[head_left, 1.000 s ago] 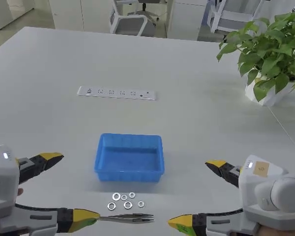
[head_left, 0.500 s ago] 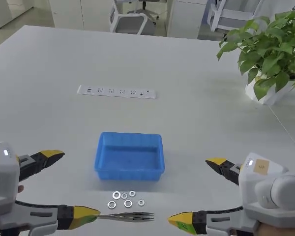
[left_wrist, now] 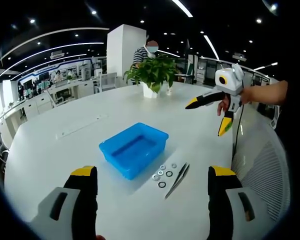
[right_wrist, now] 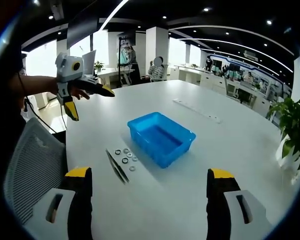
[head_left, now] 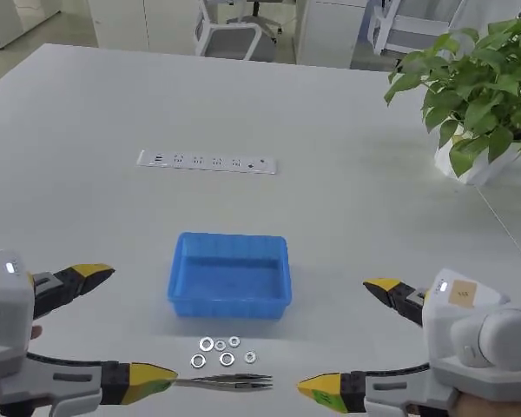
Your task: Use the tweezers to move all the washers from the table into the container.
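Washers (head_left: 227, 359): six by my count, all on the table (head_left: 347, 174), loose cluster just in front of the container's (head_left: 230, 306) near wall. None inside as far as I can see; blue floor looks bare. Tweezers (head_left: 230, 380) lie flat just beside the cluster, on the person's side. Left gripper (head_left: 144, 325) and right gripper (head_left: 331, 335) flank the work, both spread wide with nothing between the jaws. The left one's lower tip looks close to the tweezers' end; contact can't be told from here. Power strip (head_left: 207, 162) is well beyond the container, plant (head_left: 478, 87) far right.

Left gripper view: own jaws wide apart, nothing held. Tweezers (left_wrist: 177, 179) and washers (left_wrist: 161, 173) sit ahead between the jaws, clearly apart from both. Container (left_wrist: 140, 165) is just past them, no washer visible in it. Right gripper (left_wrist: 222, 105) is raised off the table, also spread.

Right gripper view: own jaws released, nothing held. Washers (right_wrist: 125, 155) lie between tweezers (right_wrist: 117, 166) and container (right_wrist: 162, 155), near its wall. Left gripper (right_wrist: 72, 95) is up in the air at the far side, spread.

Progress, as I judge it: nothing done. Tweezers not picked up, zero of six moved. Left to do: grasp the tweezers, then carry every washer over the wall.
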Motion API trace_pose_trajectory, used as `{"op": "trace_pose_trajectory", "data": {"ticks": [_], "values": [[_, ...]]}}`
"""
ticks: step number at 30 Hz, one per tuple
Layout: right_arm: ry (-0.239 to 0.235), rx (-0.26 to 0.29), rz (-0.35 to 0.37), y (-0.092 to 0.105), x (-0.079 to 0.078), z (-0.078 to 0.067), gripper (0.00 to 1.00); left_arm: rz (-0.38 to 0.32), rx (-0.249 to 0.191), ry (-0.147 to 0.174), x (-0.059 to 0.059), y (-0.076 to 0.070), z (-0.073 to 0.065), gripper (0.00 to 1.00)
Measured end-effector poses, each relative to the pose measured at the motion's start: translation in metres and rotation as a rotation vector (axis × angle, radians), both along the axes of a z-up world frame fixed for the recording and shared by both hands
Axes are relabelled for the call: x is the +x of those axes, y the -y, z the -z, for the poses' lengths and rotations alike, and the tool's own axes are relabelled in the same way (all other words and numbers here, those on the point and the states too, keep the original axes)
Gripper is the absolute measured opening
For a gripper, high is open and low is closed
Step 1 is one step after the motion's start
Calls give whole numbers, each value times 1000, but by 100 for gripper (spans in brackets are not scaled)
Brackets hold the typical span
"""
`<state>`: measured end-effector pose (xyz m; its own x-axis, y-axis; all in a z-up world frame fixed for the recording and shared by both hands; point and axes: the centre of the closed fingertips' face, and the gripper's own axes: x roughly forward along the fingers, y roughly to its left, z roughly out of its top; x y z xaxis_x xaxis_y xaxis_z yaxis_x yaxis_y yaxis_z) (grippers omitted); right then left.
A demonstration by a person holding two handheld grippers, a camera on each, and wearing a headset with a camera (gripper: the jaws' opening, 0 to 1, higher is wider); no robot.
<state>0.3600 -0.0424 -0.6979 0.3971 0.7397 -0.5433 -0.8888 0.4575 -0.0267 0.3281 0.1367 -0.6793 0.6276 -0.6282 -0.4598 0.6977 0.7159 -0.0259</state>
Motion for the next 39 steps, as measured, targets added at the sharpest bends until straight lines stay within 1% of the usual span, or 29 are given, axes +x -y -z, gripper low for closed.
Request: {"op": "trace_pose_trajectory", "data": {"ticks": [10,12,21,29,33,36,39], "values": [[1,-4,-5,0,0,1,95,12,2,-2,0,1,1,97],[1,-8,-9,0,0,2,95,20,4,3,0,1,1,96],[0,-16,-34,-5,3,2,92,38,15,-9,0,2,6,96],[-8,-56,-97,-11,0,11,87,76,41,-26,0,5,14,93],[-18,-77,-134,-14,-2,16,84,104,52,-41,-1,8,18,88],[-30,-89,-160,-17,-4,20,81,131,75,-50,-3,9,24,84],[-40,-100,-190,-20,-6,24,76,157,87,-60,-4,12,29,82]]}}
